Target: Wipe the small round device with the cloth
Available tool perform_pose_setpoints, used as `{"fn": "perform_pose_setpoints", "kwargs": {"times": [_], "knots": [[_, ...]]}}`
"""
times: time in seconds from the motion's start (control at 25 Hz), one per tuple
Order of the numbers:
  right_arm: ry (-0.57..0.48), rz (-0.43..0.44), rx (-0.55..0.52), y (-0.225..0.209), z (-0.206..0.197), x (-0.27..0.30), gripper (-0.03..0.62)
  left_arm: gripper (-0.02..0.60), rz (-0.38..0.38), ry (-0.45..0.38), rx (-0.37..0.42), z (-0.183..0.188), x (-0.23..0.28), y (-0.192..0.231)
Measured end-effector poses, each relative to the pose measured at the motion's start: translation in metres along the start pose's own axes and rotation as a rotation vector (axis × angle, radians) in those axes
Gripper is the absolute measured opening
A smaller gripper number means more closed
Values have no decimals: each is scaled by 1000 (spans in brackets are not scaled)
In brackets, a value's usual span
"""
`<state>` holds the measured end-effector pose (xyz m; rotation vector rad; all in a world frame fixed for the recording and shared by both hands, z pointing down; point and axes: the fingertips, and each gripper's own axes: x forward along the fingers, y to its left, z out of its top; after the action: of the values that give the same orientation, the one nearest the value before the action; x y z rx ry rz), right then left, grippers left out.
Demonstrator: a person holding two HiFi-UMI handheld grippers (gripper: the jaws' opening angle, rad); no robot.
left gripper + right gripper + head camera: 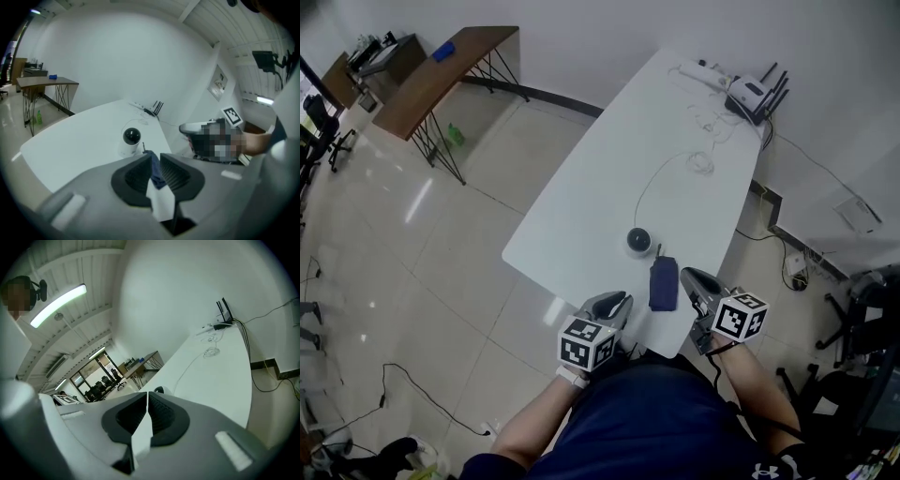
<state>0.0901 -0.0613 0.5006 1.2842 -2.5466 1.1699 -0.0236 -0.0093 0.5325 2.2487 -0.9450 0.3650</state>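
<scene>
The small round device (638,241), white with a dark dome, stands near the front end of the white table (609,178). A dark blue folded cloth (664,283) lies just in front of it. My left gripper (622,302) hovers at the table's front edge to the left of the cloth, its jaws a narrow gap apart. In the left gripper view (155,157) the cloth (156,171) shows through that gap, with the device (131,137) beyond. My right gripper (692,277) is right of the cloth, shut and empty. In the right gripper view (147,393) the device (159,390) peeks over the jaws.
A thin cable (656,178) runs from the device up the table to a router with antennas (753,97) and a power strip (703,72) at the far end. A wooden desk (441,70) stands at the far left across the tiled floor.
</scene>
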Motion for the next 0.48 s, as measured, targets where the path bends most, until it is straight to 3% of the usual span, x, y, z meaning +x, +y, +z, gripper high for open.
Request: {"fn": "perform_pose_setpoints", "kwargs": {"times": [0.16, 0.32, 0.48], "knots": [[-28, 66, -74, 28, 11, -10, 18, 52, -33, -40, 23, 21, 0, -34], [-35, 82, -237, 45, 11, -16, 18, 54, -26, -66, 84, 28, 0, -50], [-58, 98, -333, 56, 11, -25, 18, 54, 0, -93, 91, 36, -6, -61]]}}
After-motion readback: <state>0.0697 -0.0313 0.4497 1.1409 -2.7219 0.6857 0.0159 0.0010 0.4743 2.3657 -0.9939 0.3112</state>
